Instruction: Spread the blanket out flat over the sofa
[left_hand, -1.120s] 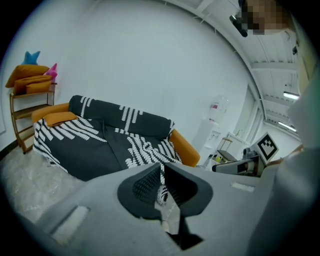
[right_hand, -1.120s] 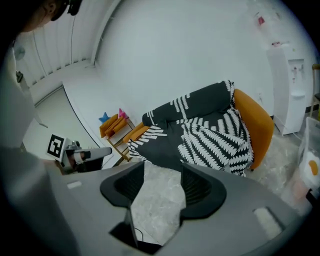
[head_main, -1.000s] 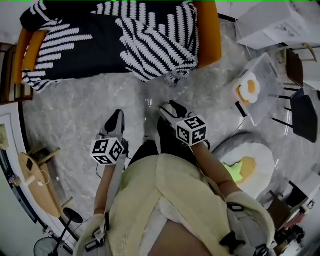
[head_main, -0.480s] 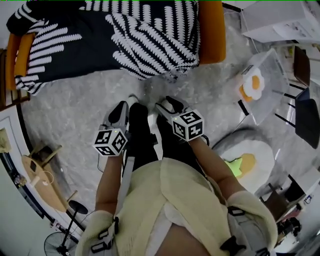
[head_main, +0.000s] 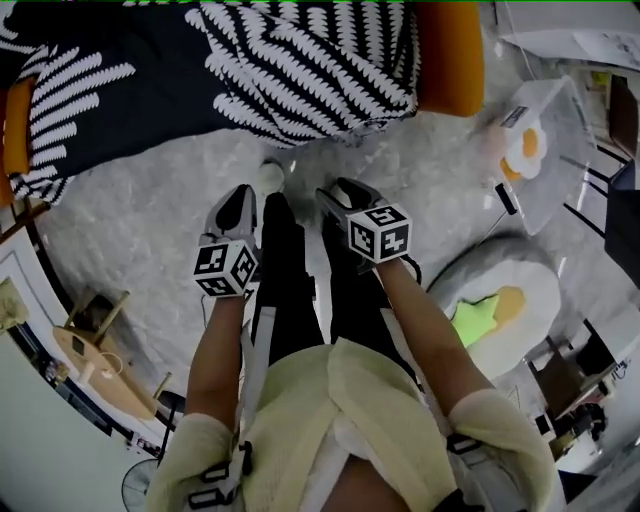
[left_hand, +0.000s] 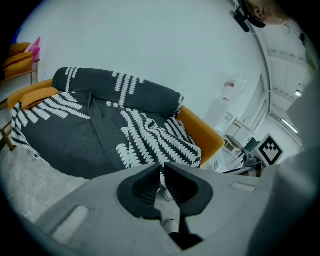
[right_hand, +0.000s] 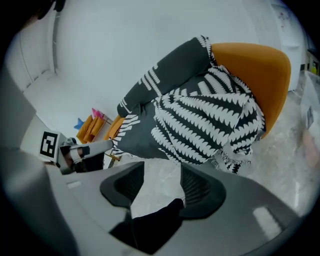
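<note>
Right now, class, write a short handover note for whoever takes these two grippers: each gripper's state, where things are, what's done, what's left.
Left gripper: shut, empty, low by the legs.
Right gripper: open, empty, beside it.
Blanket: draped over the seat and back of the sofa, bunched in folds near the bare orange arm.
Done: blanket is on the sofa.
Left: likely grip the bunched edge and pull it flat.
</note>
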